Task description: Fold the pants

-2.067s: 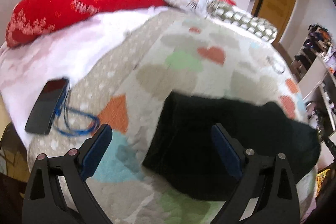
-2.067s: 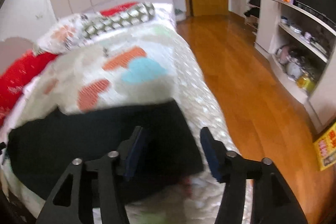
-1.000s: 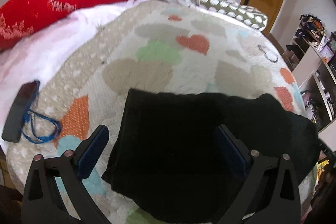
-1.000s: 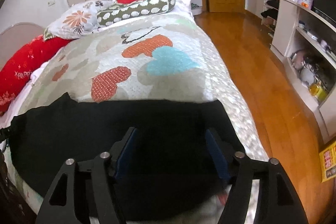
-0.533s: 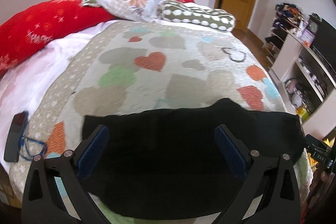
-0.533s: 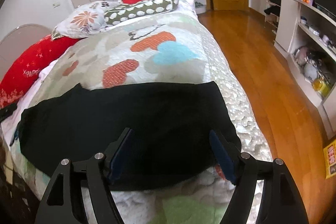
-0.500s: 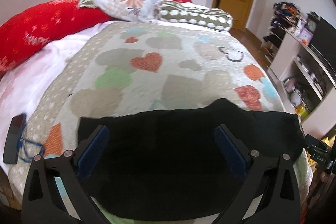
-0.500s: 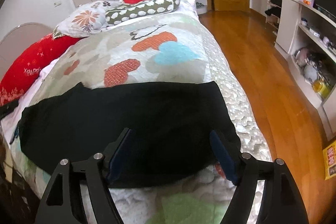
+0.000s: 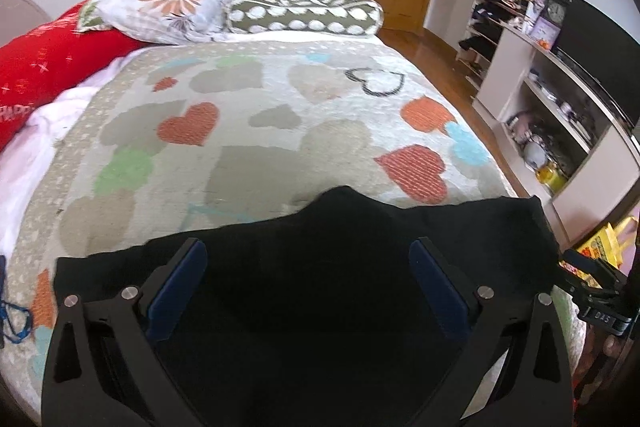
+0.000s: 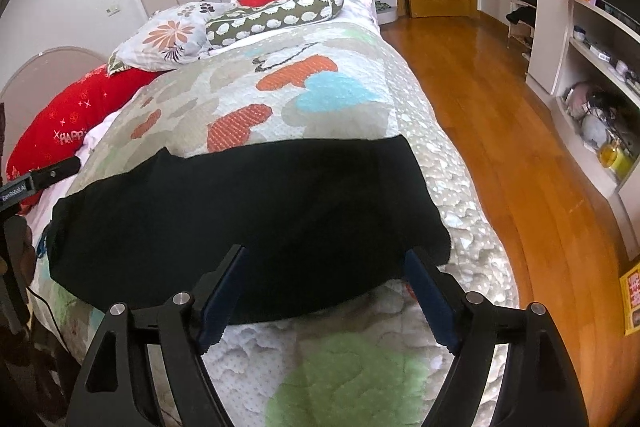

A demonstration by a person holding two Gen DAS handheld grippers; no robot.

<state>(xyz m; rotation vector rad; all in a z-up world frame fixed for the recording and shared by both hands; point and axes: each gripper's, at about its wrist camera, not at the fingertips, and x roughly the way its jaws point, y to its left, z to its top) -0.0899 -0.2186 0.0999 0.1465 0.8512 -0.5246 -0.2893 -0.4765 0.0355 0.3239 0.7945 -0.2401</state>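
Black fabric pants [image 10: 240, 211] spread crosswise over the near end of the heart-patterned quilt [image 10: 320, 87]; flowered pillow [image 10: 168, 35] and dotted bolster [image 10: 276, 15] at the far end; wooden floor [image 10: 500, 127] and white shelving [image 10: 580, 67] rightward.

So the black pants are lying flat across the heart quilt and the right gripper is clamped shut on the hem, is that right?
Not quite. The black pants do lie flat across the heart quilt, but the right gripper is open, its jaws spread wide above the near edge and holding nothing. The right wrist view shows this.
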